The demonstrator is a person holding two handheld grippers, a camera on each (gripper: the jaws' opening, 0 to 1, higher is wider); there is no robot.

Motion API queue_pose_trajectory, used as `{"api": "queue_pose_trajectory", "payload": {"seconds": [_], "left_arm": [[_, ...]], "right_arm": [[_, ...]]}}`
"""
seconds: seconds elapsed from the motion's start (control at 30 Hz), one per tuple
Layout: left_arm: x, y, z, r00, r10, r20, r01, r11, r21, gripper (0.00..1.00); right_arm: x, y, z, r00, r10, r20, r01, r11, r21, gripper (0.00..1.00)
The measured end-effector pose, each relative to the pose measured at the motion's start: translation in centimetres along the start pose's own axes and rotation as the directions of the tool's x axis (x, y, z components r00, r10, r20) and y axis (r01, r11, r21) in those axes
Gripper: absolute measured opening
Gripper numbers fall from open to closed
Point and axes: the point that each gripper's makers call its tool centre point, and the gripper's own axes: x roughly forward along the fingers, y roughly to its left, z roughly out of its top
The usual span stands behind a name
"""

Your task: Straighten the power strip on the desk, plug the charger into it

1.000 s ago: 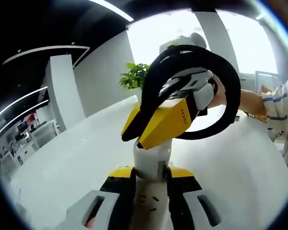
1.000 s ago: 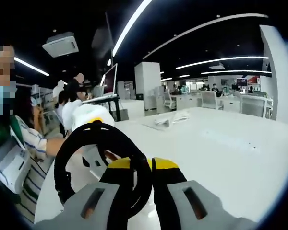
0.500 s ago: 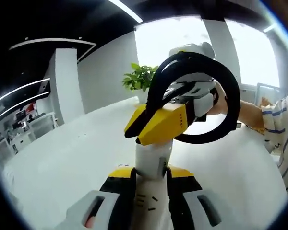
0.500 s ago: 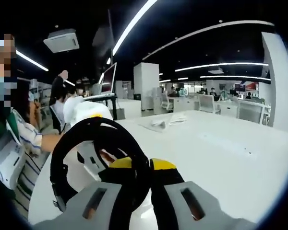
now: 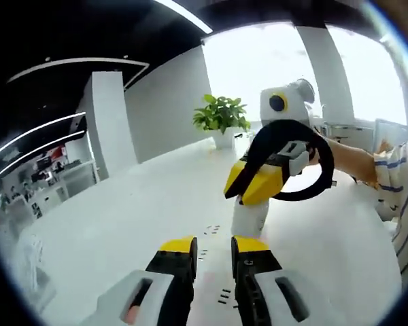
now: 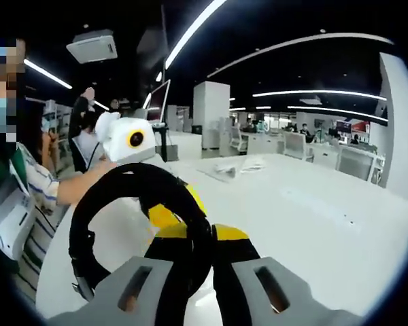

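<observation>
**Left tongs spread, white block just off their right tip**

I'm looking down the left gripper now. Its yellow-tipped jaws are spread, with bare white desk showing in the gap. At about 1 o'clock from that gap, just beyond the right jaw's tip, a white block stands upright on the desk. The right gripper comes in from 2 o'clock, its yellow jaws sitting on top of that block. A black loop rings that gripper.

There are small dark slot-like marks between my left jaws. I cannot tell whether they belong to the power strip or the desk.

In the right gripper view, its jaws are pressed together, and the loop sits at 10 o'clock, crossing the left jaw. I cannot tell whether anything is nipped. A potted plant sits at 12 o'clock, far off.
</observation>
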Motion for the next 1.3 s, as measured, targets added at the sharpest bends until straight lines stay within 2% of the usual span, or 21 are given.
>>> {"api": "queue_pose_trajectory", "payload": {"seconds": [0.1, 0.17, 0.27, 0.4, 0.5, 0.6, 0.77, 0.83, 1.07, 1.1, 1.17, 1.23, 1.27, 1.3], "left_arm": [[-1.0, 1.1, 0.6, 0.999, 0.014, 0.041, -0.012, 0.999, -0.046, 0.2], [-1.3, 1.7, 0.8, 0.998, 0.025, 0.049, -0.023, 0.999, -0.046, 0.2], [-1.4, 1.9, 0.9, 0.998, 0.037, 0.045, -0.036, 0.999, -0.037, 0.2], [-1.4, 1.8, 0.4, 0.999, 0.052, 0.006, -0.052, 0.999, 0.016, 0.21], [-1.4, 1.8, 0.4, 0.998, 0.065, -0.004, -0.065, 0.997, 0.039, 0.21], [-1.2, 1.6, 0.5, 0.999, 0.051, -0.001, -0.051, 0.998, 0.025, 0.21], [-1.3, 1.8, 0.2, 0.999, 0.034, 0.004, -0.034, 0.999, -0.024, 0.21], [-1.5, 2.0, 0.1, 0.999, 0.045, 0.003, -0.045, 0.999, -0.026, 0.21], [-1.8, 2.0, 1.2, 0.998, 0.035, 0.049, -0.032, 0.998, -0.061, 0.21], [-1.7, 1.8, 1.2, 0.998, 0.033, 0.049, -0.03, 0.998, -0.058, 0.21], [-1.7, 1.6, 1.1, 0.999, 0.031, 0.044, -0.029, 0.998, -0.05, 0.21], [-1.7, 1.5, 1.0, 0.999, 0.028, 0.039, -0.026, 0.999, -0.042, 0.21], [-1.7, 1.4, 1.0, 0.999, 0.028, 0.038, -0.026, 0.999, -0.041, 0.21], [-1.7, 1.5, 1.0, 0.999, 0.027, 0.038, -0.026, 0.999, -0.041, 0.21]], "right_arm": [[0.1, 0.3, 0.0, 1.0, -0.009, -0.021, 0.008, 0.999, -0.033, 0.09], [0.1, 0.2, -0.1, 0.999, -0.015, -0.03, 0.014, 0.999, -0.044, 0.09], [-0.3, -0.2, -0.2, 1.0, -0.001, -0.018, 0.001, 1.0, -0.019, 0.09], [-0.6, -0.3, -0.3, 1.0, 0.015, 0.007, -0.015, 1.0, 0.007, 0.09], [0.1, 0.1, -0.1, 0.999, 0.003, -0.033, -0.004, 0.999, -0.045, 0.09], [0.2, 0.3, -0.1, 0.998, -0.017, -0.068, 0.011, 0.996, -0.085, 0.09], [-0.6, -0.3, -0.4, 0.999, 0.026, -0.02, -0.027, 0.999, -0.017, 0.08], [-0.8, -0.4, -0.4, 0.999, 0.045, 0.026, -0.045, 0.999, 0.024, 0.08], [0.2, 0.6, -0.2, 0.999, 0.003, -0.04, -0.006, 0.995, -0.095, 0.08], [0.1, 0.5, -0.2, 0.999, 0.005, -0.039, -0.008, 0.996, -0.092, 0.08], [-0.2, 0.2, -0.3, 0.999, 0.033, -0.004, -0.033, 0.999, -0.008, 0.08], [-0.8, -0.9, -0.5, 0.999, 0.027, 0.017, -0.028, 0.995, 0.093, 0.08], [-0.7, -0.5, -0.3, 0.996, 0.065, 0.053, -0.069, 0.995, 0.07, 0.08], [-0.8, -0.7, -0.5, 0.997, 0.057, 0.055, -0.062, 0.995, 0.079, 0.08]]}}
